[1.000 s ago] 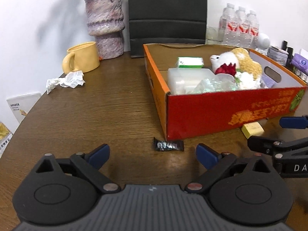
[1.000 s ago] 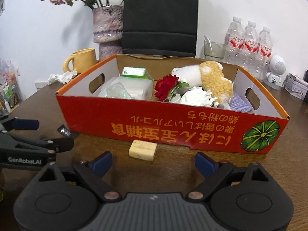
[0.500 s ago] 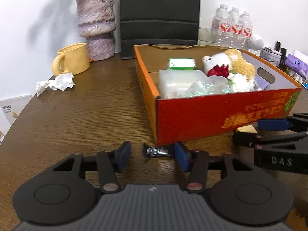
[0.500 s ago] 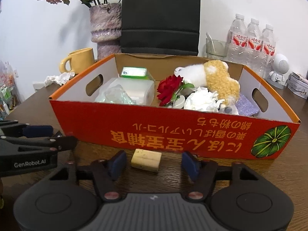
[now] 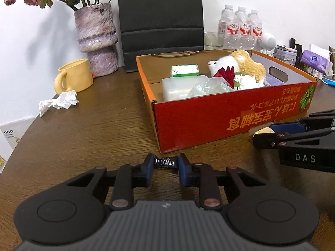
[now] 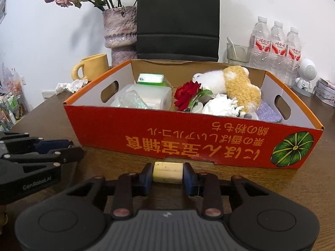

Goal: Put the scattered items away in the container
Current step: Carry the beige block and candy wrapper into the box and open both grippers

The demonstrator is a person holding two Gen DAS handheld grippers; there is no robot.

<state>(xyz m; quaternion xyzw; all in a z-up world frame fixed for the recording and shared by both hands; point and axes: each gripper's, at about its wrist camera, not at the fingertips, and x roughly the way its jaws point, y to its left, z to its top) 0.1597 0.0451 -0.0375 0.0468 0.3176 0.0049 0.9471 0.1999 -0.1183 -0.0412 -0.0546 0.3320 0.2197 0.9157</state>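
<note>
My left gripper (image 5: 165, 164) is shut on a small black candy wrapper (image 5: 165, 163), just in front of the near left corner of the red cardboard box (image 5: 230, 117). My right gripper (image 6: 167, 172) is shut on a pale yellow block (image 6: 167, 172), close to the box's red front wall (image 6: 188, 140). The box holds a plush toy (image 6: 234, 85), a red rose (image 6: 187, 95), a clear plastic tub (image 6: 146, 97), a green carton (image 6: 150, 78) and crumpled tissue (image 6: 222, 105). The right gripper also shows at the right edge of the left wrist view (image 5: 259, 135), with the block between its fingers.
A crumpled white tissue (image 5: 58, 102) lies on the wooden table (image 5: 94, 129) at the left, next to a yellow mug (image 5: 74, 77) and a purple vase (image 5: 96, 39). A black chair (image 5: 161, 18), water bottles (image 5: 240, 29) and small items stand behind the box.
Both grippers moved forward and closed. The left one took hold of the candy wrapper, the right one took hold of the yellow block.
</note>
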